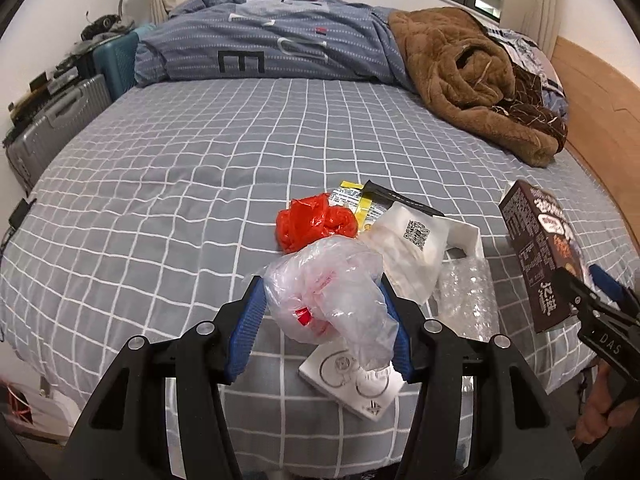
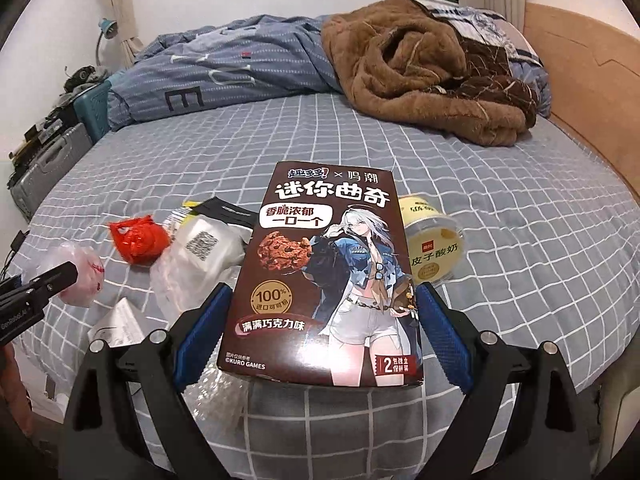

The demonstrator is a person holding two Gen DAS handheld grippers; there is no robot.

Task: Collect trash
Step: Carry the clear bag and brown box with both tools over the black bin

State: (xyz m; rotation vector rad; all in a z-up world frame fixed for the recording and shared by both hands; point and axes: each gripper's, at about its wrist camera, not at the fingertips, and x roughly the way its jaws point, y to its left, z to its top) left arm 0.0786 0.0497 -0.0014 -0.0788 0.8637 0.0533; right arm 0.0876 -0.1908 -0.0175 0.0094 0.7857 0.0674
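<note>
My left gripper (image 1: 322,312) is shut on a crumpled clear plastic bag (image 1: 332,292) with red print, held above the bed. My right gripper (image 2: 324,312) is shut on a brown cookie box (image 2: 324,276), lifted off the sheet; the same box (image 1: 540,248) shows at the right of the left wrist view. On the bed lie a red plastic bag (image 1: 316,226), a white pouch with a QR code (image 1: 412,252), a yellow-and-black wrapper (image 1: 360,200), bubble wrap (image 1: 468,300), a white card (image 1: 352,380) and a yoghurt cup (image 2: 432,236).
The bed has a grey checked sheet (image 1: 180,184). A blue duvet (image 1: 260,40) and a brown fleece blanket (image 1: 472,76) are piled at its far end. Suitcases (image 1: 52,128) stand on the left, a wooden headboard (image 1: 600,120) on the right.
</note>
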